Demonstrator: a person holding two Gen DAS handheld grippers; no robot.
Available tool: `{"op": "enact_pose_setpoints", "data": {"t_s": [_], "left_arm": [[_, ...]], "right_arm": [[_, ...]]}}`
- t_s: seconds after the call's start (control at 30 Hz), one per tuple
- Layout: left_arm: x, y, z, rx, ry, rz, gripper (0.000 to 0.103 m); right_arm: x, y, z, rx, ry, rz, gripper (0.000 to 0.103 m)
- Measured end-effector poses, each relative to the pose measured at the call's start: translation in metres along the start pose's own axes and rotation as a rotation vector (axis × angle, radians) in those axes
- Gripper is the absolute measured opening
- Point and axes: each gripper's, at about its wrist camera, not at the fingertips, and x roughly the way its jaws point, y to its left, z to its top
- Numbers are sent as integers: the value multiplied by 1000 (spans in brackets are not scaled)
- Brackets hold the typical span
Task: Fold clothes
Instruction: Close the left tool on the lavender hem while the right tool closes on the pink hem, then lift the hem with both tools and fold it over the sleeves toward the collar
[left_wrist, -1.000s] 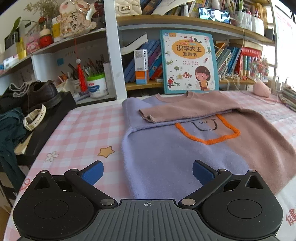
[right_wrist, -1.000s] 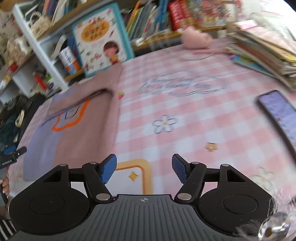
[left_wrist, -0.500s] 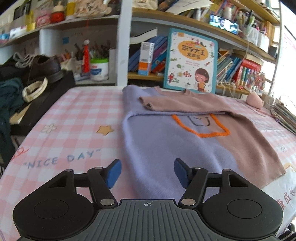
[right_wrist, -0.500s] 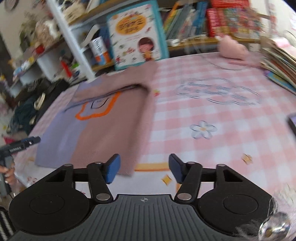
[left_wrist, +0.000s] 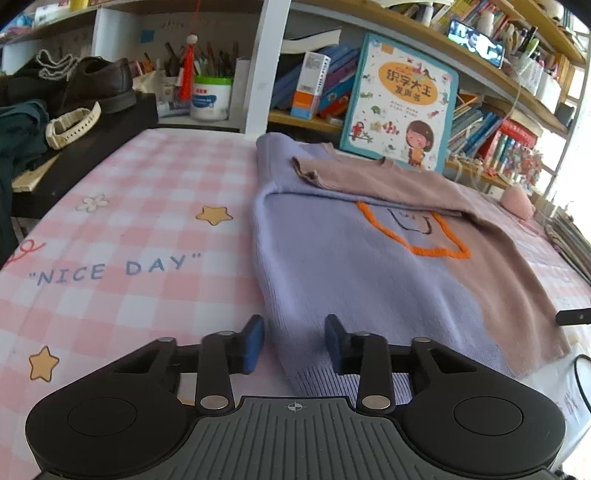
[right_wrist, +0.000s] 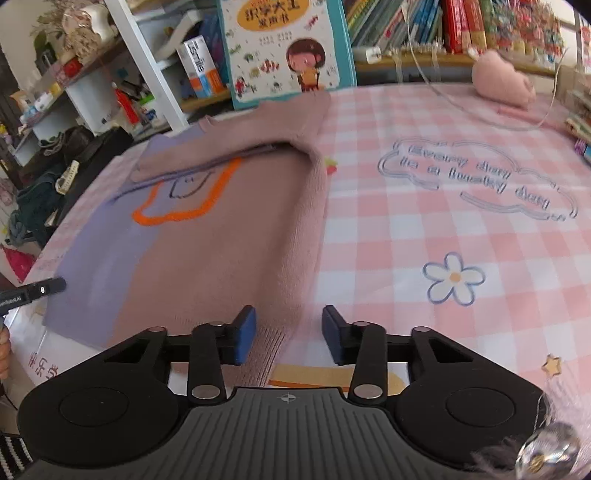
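Observation:
A sweater (left_wrist: 369, 280), lilac on its left half and mauve on its right with an orange outline on the chest, lies flat on the pink checked tablecloth (left_wrist: 147, 229). One mauve sleeve (left_wrist: 369, 177) is folded across the chest. My left gripper (left_wrist: 294, 343) is at the near lilac hem corner. Its jaws are closing with the hem's edge between them, and a gap still shows at each pad. My right gripper (right_wrist: 289, 338) is at the near mauve hem corner of the sweater (right_wrist: 221, 251). Its jaws are also closing around the ribbed hem and do not press on it.
A children's book (left_wrist: 399, 99) leans on the shelf behind the sweater. A black shoe (left_wrist: 96, 85) and a watch (left_wrist: 74, 123) sit on a dark stand at the left. A pink plush (right_wrist: 502, 81) and stacked books (left_wrist: 569, 240) lie at the right.
Both grippers have come down and in toward the sweater's near hem, the right one from the bare cloth on the right. Both pairs of jaws have narrowed.

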Motion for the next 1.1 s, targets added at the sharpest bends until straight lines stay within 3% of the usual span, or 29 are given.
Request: {"op": "enact_pose_setpoints", "data": {"t_s": [0.07,0.13,0.23,0.33,0.47,0.63,0.93,1.03,1.1], "left_arm": [[1,1,2,-35,0,-32,7],[-2,0,6,-51,-19,-68,4],[-13,-6,13,-54,-59,-135,4],[-18,-14,18,-4,-58,-138,6],[-8,-5,14,-11,27,-121,10],[-2,16,4,-110,75,-140,13],[12,27,5,-182,85,-228,17],[14,26,6,-170,87,-232,17],[12,24,6,-144,78,-219,11]], "right_arm": [[4,-1,3,23,13,34,13],[8,-1,5,51,16,73,9],[-4,10,12,26,-61,146,8],[-17,17,21,19,-128,198,8],[-6,12,22,48,-60,183,9],[9,-6,12,129,7,177,22],[20,-22,12,219,20,223,21],[19,-18,12,184,33,209,11],[13,-15,11,148,18,165,9]]}}
